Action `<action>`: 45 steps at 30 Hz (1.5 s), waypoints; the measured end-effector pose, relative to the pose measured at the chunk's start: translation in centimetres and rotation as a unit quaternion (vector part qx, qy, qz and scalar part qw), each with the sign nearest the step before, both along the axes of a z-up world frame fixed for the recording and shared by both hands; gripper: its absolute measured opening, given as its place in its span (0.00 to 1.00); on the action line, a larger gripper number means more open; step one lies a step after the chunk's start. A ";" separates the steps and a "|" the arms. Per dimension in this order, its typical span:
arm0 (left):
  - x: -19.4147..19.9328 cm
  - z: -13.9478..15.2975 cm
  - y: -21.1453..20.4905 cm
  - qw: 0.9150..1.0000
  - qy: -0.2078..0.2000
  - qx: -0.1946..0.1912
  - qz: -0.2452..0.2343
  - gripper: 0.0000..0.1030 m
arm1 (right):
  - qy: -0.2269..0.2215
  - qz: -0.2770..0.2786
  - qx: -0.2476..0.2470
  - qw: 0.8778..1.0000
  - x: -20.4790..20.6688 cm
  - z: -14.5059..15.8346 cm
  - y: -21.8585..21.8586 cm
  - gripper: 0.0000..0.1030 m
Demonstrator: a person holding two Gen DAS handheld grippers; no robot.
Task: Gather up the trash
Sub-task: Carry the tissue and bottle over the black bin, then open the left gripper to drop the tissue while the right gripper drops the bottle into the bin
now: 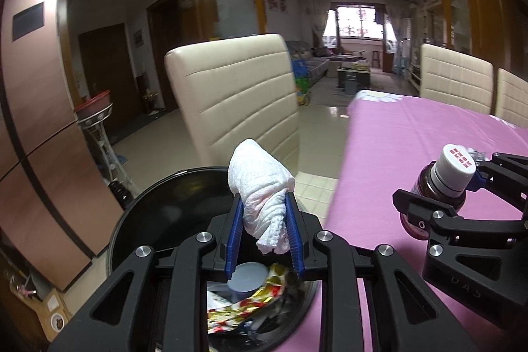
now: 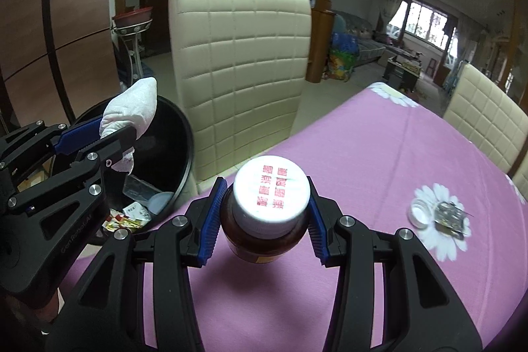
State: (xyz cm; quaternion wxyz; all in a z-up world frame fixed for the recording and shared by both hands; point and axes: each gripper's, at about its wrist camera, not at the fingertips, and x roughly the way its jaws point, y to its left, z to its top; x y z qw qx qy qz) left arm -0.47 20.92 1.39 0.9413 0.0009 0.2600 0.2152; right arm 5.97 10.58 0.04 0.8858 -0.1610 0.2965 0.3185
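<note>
My left gripper (image 1: 264, 220) is shut on a crumpled white paper towel (image 1: 260, 183), held over the round black trash bin (image 1: 158, 203) beside the table. The bin holds wrappers (image 1: 244, 309) and a grey lid (image 1: 247, 277). My right gripper (image 2: 264, 213) is shut on a brown bottle with a white cap (image 2: 272, 192), held above the pink tablecloth (image 2: 379, 154). In the right wrist view the left gripper (image 2: 115, 134) with the towel (image 2: 132, 108) hangs over the bin (image 2: 178, 137). In the left wrist view the bottle (image 1: 442, 177) and the right gripper (image 1: 439, 197) are at the right.
A cream chair (image 1: 237, 94) stands just behind the bin at the table's edge. More cream chairs (image 2: 485, 117) line the far side. A small white cap (image 2: 419, 210) and a crumpled foil scrap (image 2: 450, 215) lie on the cloth to the right.
</note>
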 end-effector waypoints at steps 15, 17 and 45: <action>-1.5 -0.6 3.9 0.999 -0.002 -0.011 0.046 0.24 | -0.007 0.053 -0.011 0.999 -2.7 -0.3 5.8 0.46; -1.6 -0.7 4.2 0.999 -0.001 -0.013 0.050 0.24 | -0.006 0.056 -0.011 0.998 -2.7 -0.2 6.1 0.46; -3.0 -0.6 6.5 0.997 -0.008 -0.021 0.077 0.36 | -0.009 0.067 -0.004 0.998 -3.2 0.2 7.0 0.46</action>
